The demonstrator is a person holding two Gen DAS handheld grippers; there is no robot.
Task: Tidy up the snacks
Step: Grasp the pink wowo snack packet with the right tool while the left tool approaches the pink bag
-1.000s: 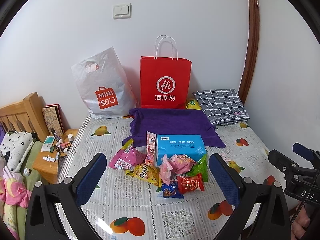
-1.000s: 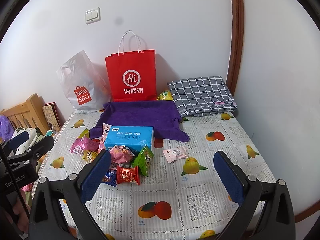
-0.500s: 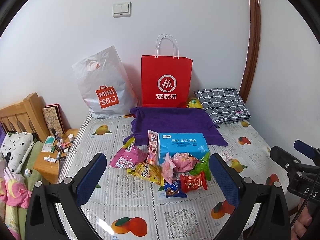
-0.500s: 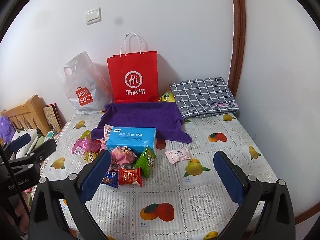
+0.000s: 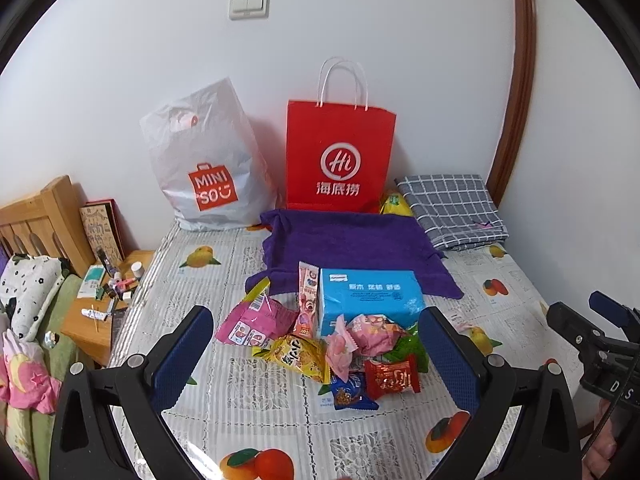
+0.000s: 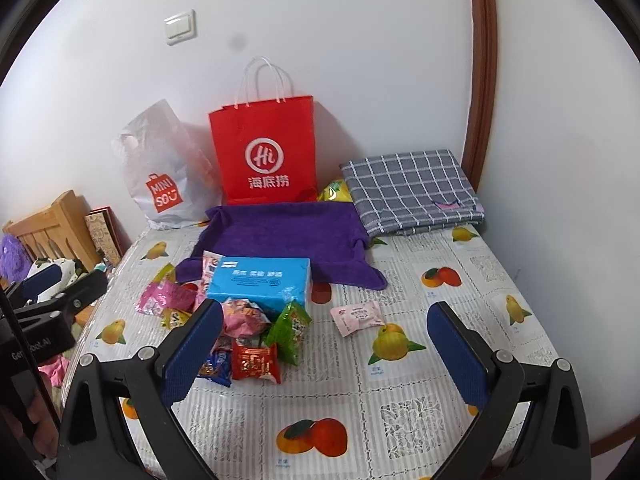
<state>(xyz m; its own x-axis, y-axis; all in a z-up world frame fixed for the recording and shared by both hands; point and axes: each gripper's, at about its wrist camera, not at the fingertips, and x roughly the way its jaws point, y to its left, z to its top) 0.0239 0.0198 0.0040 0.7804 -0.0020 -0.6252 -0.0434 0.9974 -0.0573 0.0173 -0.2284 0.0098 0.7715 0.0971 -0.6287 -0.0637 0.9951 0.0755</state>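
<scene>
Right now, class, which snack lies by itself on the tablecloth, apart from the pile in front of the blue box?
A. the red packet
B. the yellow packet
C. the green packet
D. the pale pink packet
D: in the right wrist view the pale pink packet lies alone on the tablecloth, to the right of the pile, while the red packet and green packet sit bunched against the blue box.

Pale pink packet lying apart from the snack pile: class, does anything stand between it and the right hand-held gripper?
Nothing visible does. The pale pink packet lies alone on the fruit-print tablecloth, with only bare cloth between it and the open right hand-held gripper. The snack pile sits to its left.
</scene>
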